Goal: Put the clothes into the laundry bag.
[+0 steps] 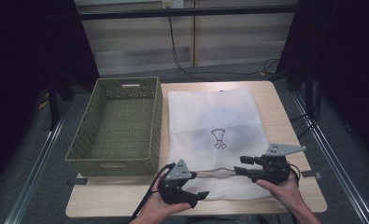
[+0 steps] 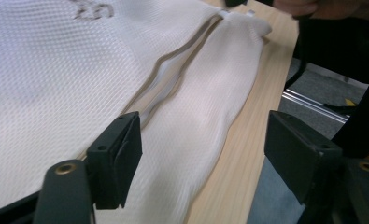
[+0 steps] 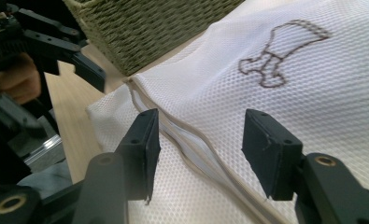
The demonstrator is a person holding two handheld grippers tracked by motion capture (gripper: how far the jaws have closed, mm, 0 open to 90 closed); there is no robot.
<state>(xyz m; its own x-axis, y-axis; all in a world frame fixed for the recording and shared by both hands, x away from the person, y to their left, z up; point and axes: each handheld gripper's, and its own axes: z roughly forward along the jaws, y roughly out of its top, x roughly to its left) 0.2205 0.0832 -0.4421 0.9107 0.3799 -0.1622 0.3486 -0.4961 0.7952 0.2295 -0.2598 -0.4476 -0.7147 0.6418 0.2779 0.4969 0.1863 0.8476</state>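
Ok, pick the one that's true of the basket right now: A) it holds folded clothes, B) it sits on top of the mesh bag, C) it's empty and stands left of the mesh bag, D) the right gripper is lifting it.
C: the basket shows a bare woven bottom and stands on the table beside the mesh bag's left edge, both grippers at the bag's near end.

White mesh bag (image 1: 212, 126), fine honeycomb weave, beige zipper (image 3: 205, 154), dark brown outline motif (image 1: 218, 138) (stitched, looks like). Basket (image 1: 117, 128): olive-green woven. Table (image 1: 285, 122): pale wood grain. Gripper jaws black.
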